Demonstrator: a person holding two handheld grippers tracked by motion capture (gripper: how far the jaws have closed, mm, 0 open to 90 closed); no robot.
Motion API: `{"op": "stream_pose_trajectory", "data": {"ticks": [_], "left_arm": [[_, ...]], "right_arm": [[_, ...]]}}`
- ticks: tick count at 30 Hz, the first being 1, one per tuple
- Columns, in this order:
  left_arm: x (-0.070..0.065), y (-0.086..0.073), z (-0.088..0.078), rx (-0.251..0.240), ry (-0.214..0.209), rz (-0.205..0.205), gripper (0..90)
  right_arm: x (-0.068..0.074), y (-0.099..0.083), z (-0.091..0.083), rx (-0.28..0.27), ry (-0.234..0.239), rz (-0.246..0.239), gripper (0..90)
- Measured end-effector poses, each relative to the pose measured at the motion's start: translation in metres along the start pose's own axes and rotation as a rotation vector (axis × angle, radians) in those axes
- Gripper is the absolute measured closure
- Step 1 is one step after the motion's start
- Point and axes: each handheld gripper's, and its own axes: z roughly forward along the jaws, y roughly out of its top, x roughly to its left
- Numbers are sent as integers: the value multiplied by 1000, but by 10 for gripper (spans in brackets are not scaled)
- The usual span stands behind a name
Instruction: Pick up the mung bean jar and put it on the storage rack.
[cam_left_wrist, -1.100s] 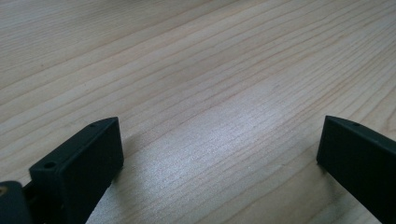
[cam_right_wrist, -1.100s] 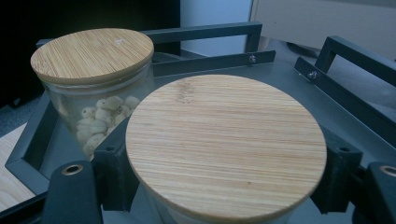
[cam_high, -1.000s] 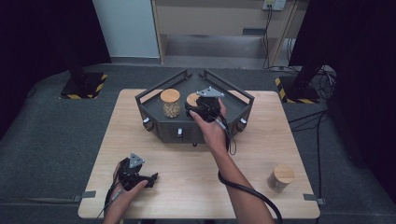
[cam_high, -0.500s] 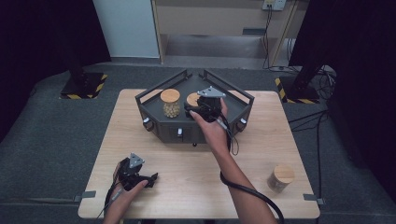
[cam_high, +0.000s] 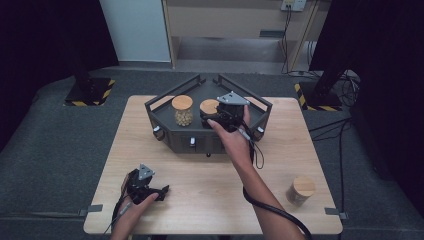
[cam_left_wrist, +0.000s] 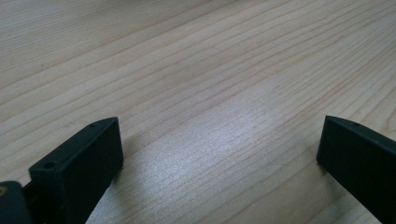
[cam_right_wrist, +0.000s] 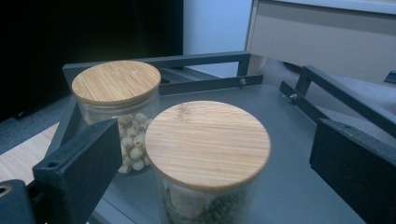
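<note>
A dark six-sided tray at the table's far middle holds two glass jars with bamboo lids. One is filled with pale beans. The other, with darker contents, stands between the jaws of my right gripper. Those jaws have just been opening and now stand open, with a gap on each side of the lid. My left gripper rests open on the bare wood near the front left, with nothing between its jaws.
A third bamboo-lidded jar stands alone on the table at the front right. The tray has raised rails on its far sides and knobs on its front face. A black cable trails along the right forearm.
The right gripper has edged slightly to the right over the tray. The left hand and its gripper have stayed where they were.
</note>
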Motion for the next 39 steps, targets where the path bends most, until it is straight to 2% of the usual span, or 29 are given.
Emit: {"op": "stream_pose_trajectory", "data": {"ticks": [5,15,18,25,29,37,39], "left_arm": [[0,0,0,0,0,0,0],[0,0,0,0,0,0,0],[0,0,0,0,0,0,0],[0,0,0,0,0,0,0],[0,0,0,0,0,0,0],[0,0,0,1,0,0,0],[0,0,0,0,0,0,0]], "right_arm": [[-4,-1,-11,-6,3,1,21],[-17,-6,-34,26,33,-18,19],[-19,-9,-44,31,36,-39,17],[-25,-12,-59,44,32,-46,18],[-31,-16,-65,64,32,-32,19],[-37,-18,-83,111,42,-83,21],[-37,-20,-88,116,31,-80,23]]}}
